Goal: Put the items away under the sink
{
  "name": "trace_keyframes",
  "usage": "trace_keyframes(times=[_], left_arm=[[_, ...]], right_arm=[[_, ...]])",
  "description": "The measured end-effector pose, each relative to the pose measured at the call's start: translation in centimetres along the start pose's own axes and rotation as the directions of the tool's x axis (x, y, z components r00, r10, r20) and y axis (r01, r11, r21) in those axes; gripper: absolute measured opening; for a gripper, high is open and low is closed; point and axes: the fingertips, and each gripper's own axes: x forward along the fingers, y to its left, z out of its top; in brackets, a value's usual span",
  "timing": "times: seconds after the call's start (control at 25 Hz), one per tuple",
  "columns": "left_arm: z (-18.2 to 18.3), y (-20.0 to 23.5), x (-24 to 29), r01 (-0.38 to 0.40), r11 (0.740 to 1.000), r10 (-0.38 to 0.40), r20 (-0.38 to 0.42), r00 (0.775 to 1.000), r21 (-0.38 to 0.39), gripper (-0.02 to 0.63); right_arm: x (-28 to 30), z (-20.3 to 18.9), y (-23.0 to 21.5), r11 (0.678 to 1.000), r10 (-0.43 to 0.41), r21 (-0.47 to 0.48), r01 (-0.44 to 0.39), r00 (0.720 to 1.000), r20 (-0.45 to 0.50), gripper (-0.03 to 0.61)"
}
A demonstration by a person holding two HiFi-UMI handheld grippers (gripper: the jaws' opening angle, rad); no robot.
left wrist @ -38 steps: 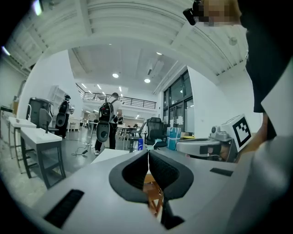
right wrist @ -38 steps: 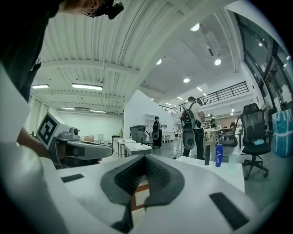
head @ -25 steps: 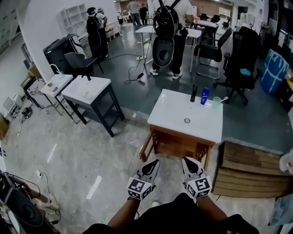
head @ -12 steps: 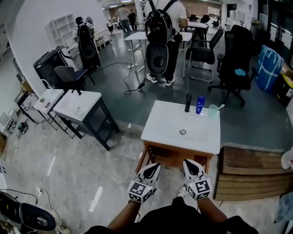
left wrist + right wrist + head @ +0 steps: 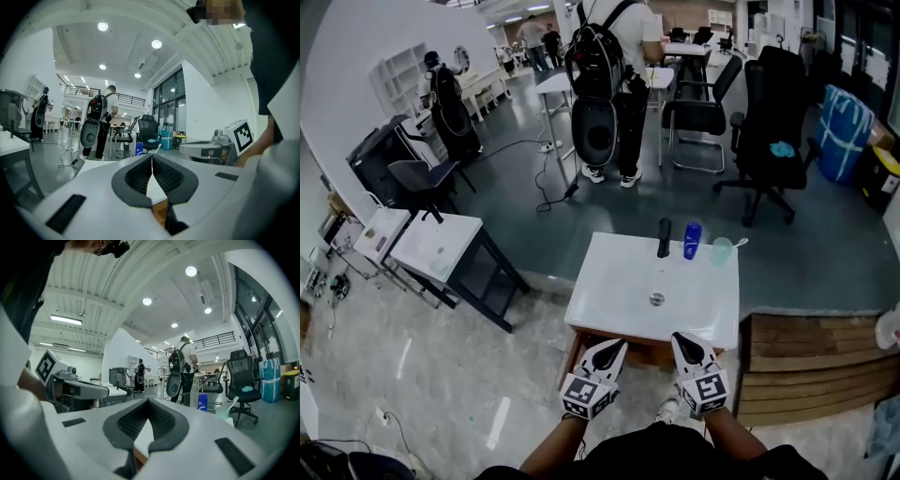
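Note:
A white sink top on a wooden cabinet stands right in front of me. At its back edge stand a black faucet, a blue bottle and a clear cup with a toothbrush in it. My left gripper and right gripper hover side by side at the sink's near edge, both shut and empty. In the left gripper view the left gripper has its pads pressed together. The right gripper looks the same in the right gripper view, where the blue bottle shows ahead.
A wooden platform lies to the right of the cabinet. A dark-framed table stands to the left. Beyond the sink a person with a backpack stands by white tables, with black office chairs nearby.
Both grippers have moved forward together toward the sink, which now sits nearer and larger, its front edge just under the tips. Their jaws stayed shut.

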Motion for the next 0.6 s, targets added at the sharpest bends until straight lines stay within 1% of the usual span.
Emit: trace_keyframes(times=[0.16, 0.24, 0.44, 0.6], left_arm=[[0.1, 0.1, 3.8, 0.020, 1.000, -0.020, -0.030, 0.999, -0.002, 0.021], [0.0, 0.5, 5.4, 0.008, 1.000, -0.008, -0.035, 0.999, -0.005, 0.021], [0.4, 2.2, 9.2, -0.019, 1.000, 0.019, -0.009, 1.000, -0.009, 0.021], [0.4, 3.3, 11.4, -0.002, 1.000, 0.001, -0.015, 1.000, -0.008, 0.021]], right_arm=[[1.0, -0.4, -3.9, 1.000, -0.029, 0.008, 0.029, 0.999, -0.014, 0.018], [1.4, -0.9, -5.4, 0.999, -0.037, 0.013, 0.037, 0.999, -0.024, 0.018], [3.0, -2.2, -8.9, 0.999, -0.050, 0.000, 0.050, 0.998, -0.035, 0.018], [4.3, -3.0, -11.5, 0.993, -0.117, 0.009, 0.118, 0.991, -0.068, 0.018]])
